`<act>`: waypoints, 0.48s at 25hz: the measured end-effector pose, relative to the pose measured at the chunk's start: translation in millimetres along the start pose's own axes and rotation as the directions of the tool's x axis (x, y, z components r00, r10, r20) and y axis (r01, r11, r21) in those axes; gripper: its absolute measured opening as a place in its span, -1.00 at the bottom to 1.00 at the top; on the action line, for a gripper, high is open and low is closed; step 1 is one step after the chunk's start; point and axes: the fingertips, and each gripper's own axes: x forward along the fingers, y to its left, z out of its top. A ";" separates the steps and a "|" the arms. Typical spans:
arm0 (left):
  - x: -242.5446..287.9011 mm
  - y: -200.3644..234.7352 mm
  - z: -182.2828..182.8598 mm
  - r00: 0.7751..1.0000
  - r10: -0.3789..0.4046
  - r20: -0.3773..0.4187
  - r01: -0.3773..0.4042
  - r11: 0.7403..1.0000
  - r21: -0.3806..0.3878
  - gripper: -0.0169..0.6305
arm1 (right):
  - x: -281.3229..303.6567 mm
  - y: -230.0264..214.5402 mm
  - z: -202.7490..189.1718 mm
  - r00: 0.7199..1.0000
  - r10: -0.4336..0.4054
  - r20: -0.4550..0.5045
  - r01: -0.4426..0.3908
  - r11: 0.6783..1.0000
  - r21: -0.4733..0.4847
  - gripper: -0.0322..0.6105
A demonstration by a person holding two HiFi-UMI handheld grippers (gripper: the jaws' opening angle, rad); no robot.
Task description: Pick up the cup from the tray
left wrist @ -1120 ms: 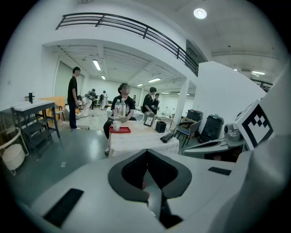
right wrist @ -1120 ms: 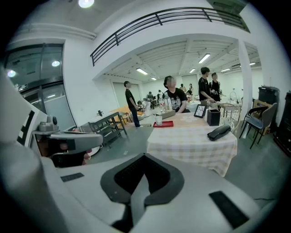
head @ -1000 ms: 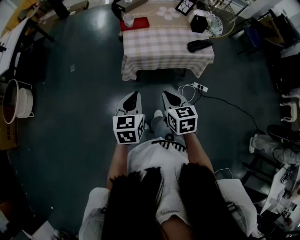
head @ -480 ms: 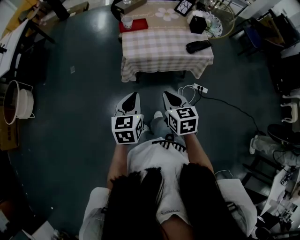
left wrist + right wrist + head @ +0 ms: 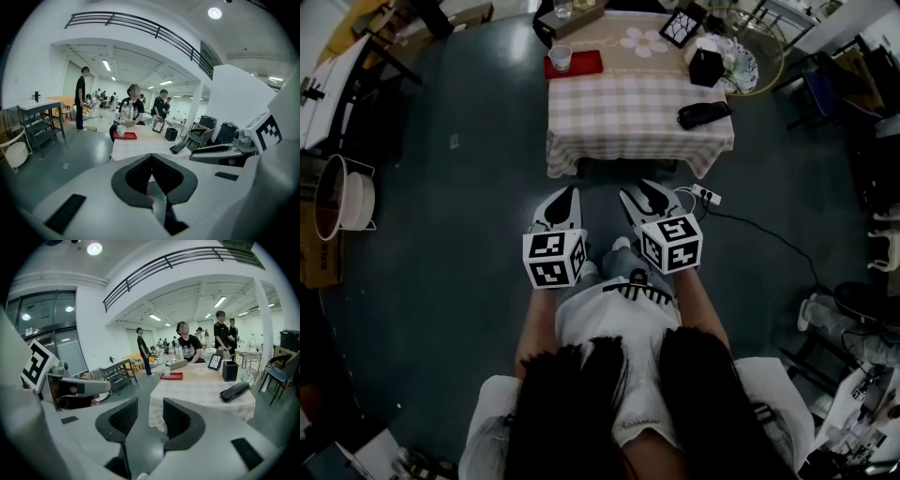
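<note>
Checked table (image 5: pixel 637 112) across dark floor (image 5: pixel 469 187); white cup (image 5: pixel 561 57) upright on red tray (image 5: pixel 586 64)

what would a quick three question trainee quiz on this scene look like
1. Multiple choice: the cup stands on
A. the red tray
B. the floor
C. a stool

2. True or false: the left gripper is holding the cup.

3. Short answer: which gripper has its jaws apart?

Key
1. A
2. False. Its jaws are together with nothing in them, and the cup is far off on the table.
3. The right gripper. Its jaws have just been opening, and nothing is between them.
</note>
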 end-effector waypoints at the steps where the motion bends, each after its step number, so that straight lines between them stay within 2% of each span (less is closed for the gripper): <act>1: 5.0 -0.6 4.2 1.000 0.011 0.000 -0.011 1.000 0.002 -0.92 | 2.8 -5.1 4.9 1.000 0.005 0.006 -0.005 1.000 -0.004 -0.41; 4: 20.0 -1.6 12.8 0.999 0.040 -0.005 -0.040 0.999 -0.001 -0.92 | 9.5 -24.0 20.7 0.999 0.000 0.048 0.001 1.000 -0.004 -0.34; 7: 35.4 0.2 10.9 0.996 0.080 -0.032 -0.080 0.997 -0.017 -0.92 | 17.1 -34.8 32.8 0.996 0.036 0.083 -0.034 0.999 -0.027 0.02; 9: 42.8 -1.1 9.2 0.993 0.105 -0.047 -0.106 0.994 -0.020 -0.92 | 21.4 -41.5 37.5 0.994 0.046 0.098 -0.041 0.998 -0.053 0.17; 12: 50.9 -5.7 13.9 0.992 0.115 -0.045 -0.115 0.993 0.002 -0.92 | 29.2 -50.5 42.4 0.993 0.065 0.099 -0.060 0.997 -0.053 0.20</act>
